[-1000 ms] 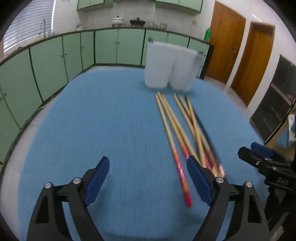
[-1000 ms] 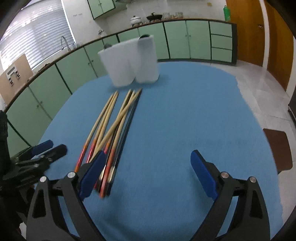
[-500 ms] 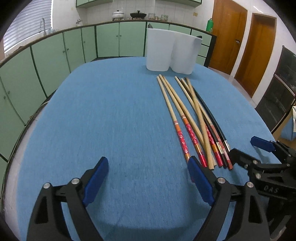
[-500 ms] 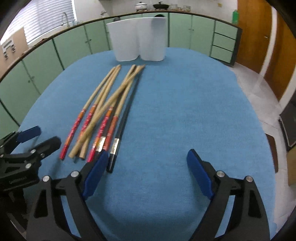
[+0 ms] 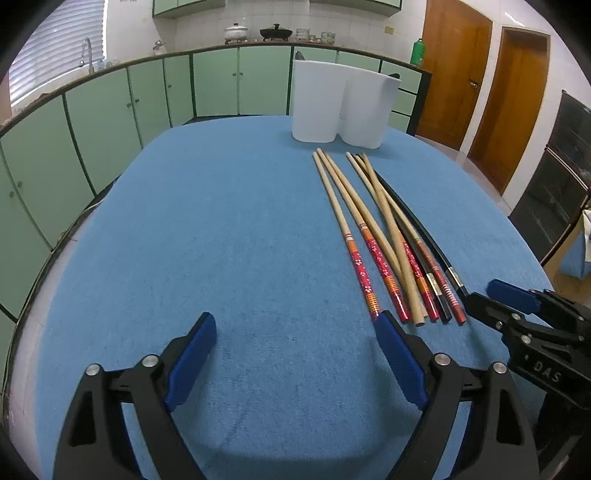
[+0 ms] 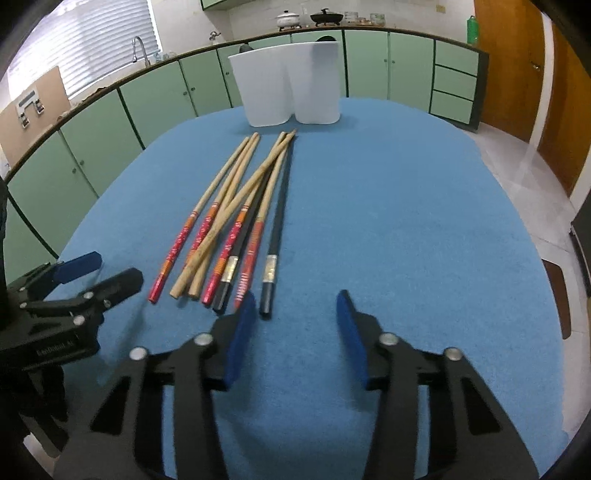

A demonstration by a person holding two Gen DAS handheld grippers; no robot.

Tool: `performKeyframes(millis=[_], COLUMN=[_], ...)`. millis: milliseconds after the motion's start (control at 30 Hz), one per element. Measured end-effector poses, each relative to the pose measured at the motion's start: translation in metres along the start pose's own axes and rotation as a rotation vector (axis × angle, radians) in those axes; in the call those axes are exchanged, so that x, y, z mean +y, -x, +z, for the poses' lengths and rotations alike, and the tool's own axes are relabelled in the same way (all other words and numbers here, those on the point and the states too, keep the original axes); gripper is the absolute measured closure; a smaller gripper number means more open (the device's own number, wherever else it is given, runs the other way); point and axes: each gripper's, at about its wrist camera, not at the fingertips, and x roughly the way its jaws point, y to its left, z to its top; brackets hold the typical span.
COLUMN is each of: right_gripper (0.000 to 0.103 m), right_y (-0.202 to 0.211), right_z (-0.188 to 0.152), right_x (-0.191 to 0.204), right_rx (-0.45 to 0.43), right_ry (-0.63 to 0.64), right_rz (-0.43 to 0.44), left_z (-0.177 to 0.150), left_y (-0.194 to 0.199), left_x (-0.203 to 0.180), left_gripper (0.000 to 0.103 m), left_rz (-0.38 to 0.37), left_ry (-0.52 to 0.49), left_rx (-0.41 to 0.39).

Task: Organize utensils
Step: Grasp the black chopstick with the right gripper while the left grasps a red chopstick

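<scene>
Both claws empty & wide apart. Right claw [image 6: 295,314] should go low, pinch 1 black chopstick [image 6: 271,266] near its end, not the pile, then white holder [image 6: 288,83] at bench's far edge.

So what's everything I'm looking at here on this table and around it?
Chopsticks: about eight, wooden with red handle ends plus two black; loose bunch on the table.
Holder: one, white, two joined compartments; far end of the table.
Table: one, blue cloth.
Cabinets: green, along the wall.
Pots: two, on the counter.
Bottle: one, green, by the doors.
Doors: two, brown.
Left tongs: black, blue pads, open.
Right tongs: same, open.
</scene>
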Motion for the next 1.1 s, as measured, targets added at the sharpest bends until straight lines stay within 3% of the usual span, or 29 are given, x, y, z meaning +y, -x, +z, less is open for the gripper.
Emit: performKeyframes(millis=[167,267,333,667,833,1033,1100], right_gripper=[0.069,0.081,0.097,0.097,0.097,0.096,0.096], right_y=[-0.006,-0.007,-0.007,0.001,0.001,0.001,0.000], right_z=[0.003,0.003,0.004,0.000,-0.001,-0.002,-0.002], right_x=[0.013,0.015,0.011,-0.016,-0.019,-0.020,-0.019], right_rx=[0.006,0.007,0.006,-0.016,-0.016,-0.011,-0.010], right_ry=[0.046,0.057,0.045,-0.033,-0.039,-0.046,-0.041], right_rz=[-0.024,-0.028,-0.024,-0.110,-0.105,-0.091,-0.097], left_z=[0.001,0.001,0.000,-0.003,-0.003,-0.003,-0.003], left_y=[-0.003,-0.004,-0.005,-0.003,-0.009,-0.011,-0.010], left_x=[-0.003,-0.005,-0.005,-0.013,-0.021,-0.022,-0.023], left_gripper=[0.016,0.016,0.016,0.016,0.019,0.032,0.044], left_rz=[0.000,0.000,0.001,-0.049,-0.009,0.044,0.052], left_ry=[-0.007,-0.011,-0.011,-0.013,-0.039,-0.037,-0.044], left_rx=[0.002,0.006,0.009,0.017,0.031,0.025,0.018])
